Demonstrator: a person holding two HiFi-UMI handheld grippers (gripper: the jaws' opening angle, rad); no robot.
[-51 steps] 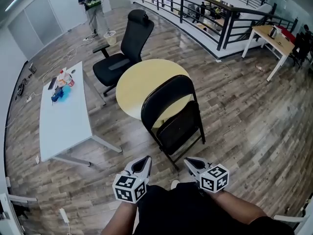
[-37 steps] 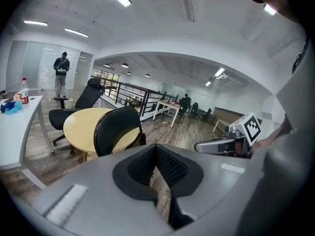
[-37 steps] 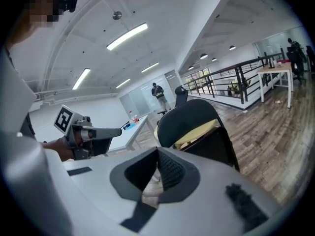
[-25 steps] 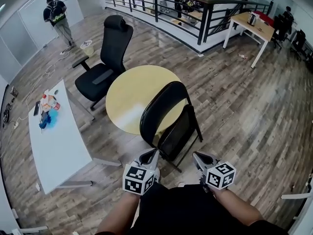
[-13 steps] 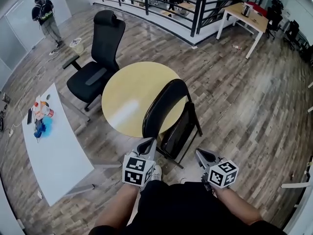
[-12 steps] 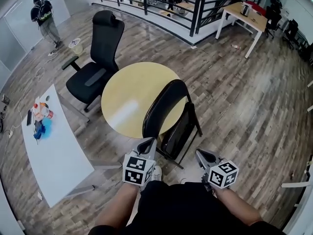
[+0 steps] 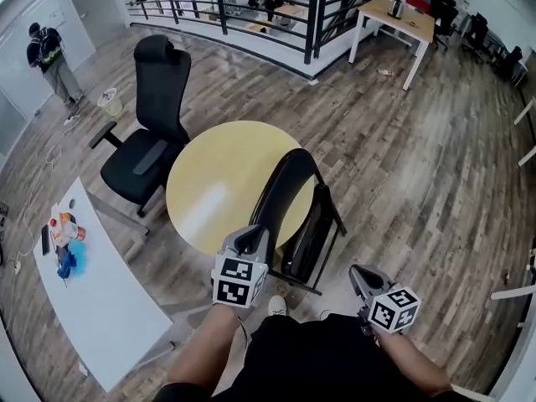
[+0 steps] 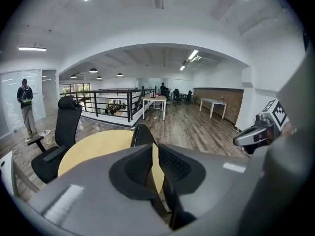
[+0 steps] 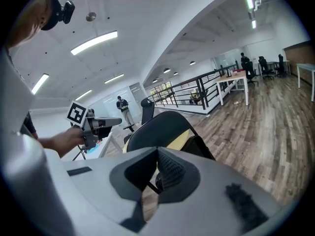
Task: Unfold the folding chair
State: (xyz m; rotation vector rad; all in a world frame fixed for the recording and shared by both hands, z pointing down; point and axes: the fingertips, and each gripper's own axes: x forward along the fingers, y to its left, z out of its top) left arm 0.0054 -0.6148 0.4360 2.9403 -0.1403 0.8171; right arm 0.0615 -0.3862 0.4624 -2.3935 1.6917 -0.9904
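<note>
The left gripper point(image 7: 249, 238), jaws just opening a crack on nothing, sits just beside the near left edge of the black metal folding chair point(image 7: 287, 188), unopened against a round yellow table point(image 7: 209, 182). The right gripper point(image 7: 362, 273), pressed together and empty, hangs farther off, right.

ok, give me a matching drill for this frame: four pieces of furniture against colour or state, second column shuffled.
Column A
1 folding chair
2 round table
3 office chair
4 long table

Column B
a white top
b black, with headrest and armrests
c black, folded, at the round table's near edge
d pale yellow top

Pairs: 1-c, 2-d, 3-b, 4-a
</note>
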